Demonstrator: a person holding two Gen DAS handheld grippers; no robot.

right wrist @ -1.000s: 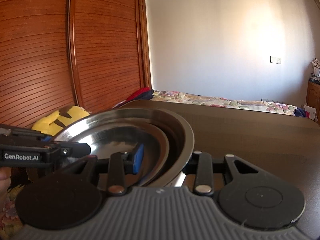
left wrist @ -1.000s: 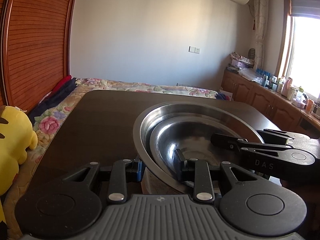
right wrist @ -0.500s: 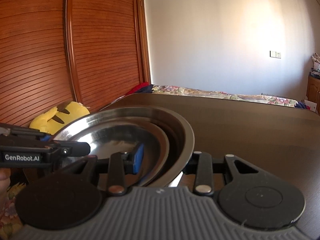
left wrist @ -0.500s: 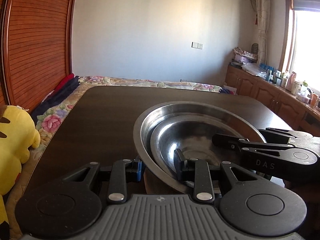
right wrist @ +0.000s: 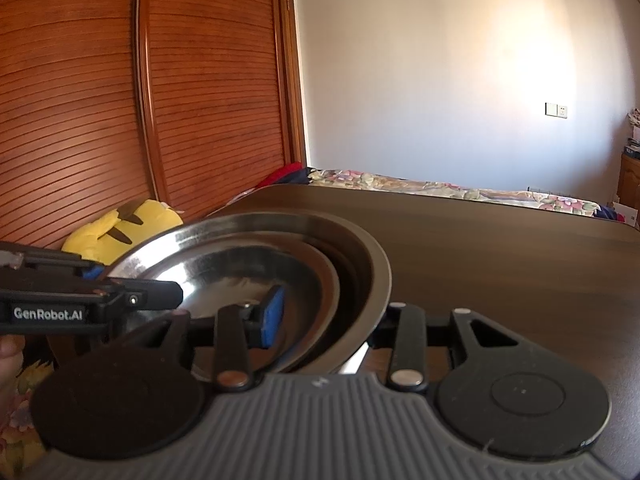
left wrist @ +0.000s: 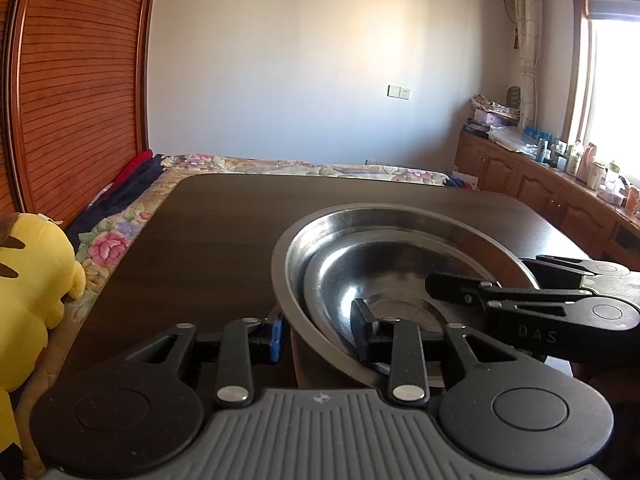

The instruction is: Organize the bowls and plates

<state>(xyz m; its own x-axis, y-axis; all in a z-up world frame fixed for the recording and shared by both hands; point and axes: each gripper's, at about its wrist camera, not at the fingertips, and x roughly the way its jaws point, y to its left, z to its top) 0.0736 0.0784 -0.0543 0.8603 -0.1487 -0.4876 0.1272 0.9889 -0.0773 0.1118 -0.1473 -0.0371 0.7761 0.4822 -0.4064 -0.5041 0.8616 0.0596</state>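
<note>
A large steel bowl (left wrist: 400, 216) holds a smaller steel bowl (left wrist: 380, 272) nested inside it. Both also show in the right wrist view, large bowl (right wrist: 360, 248) and smaller bowl (right wrist: 224, 268). My left gripper (left wrist: 318, 330) is shut on the near rim of the stacked bowls, one finger outside and one inside. My right gripper (right wrist: 324, 320) is shut on the opposite rim, its blue pad (right wrist: 272, 316) inside the bowls. The stack is held over the dark wooden table (left wrist: 208, 232).
A yellow plush toy (left wrist: 28, 288) lies left of the table on a floral bedspread (left wrist: 116, 240). A slatted wooden wardrobe (right wrist: 120, 100) stands on the left. A cluttered wooden counter (left wrist: 560, 184) runs under the window at right.
Both grippers keep their hold on the bowls. The view has tilted up slightly in both cameras, and the table looks flatter and lower, so the stack seems to have risen a little.
</note>
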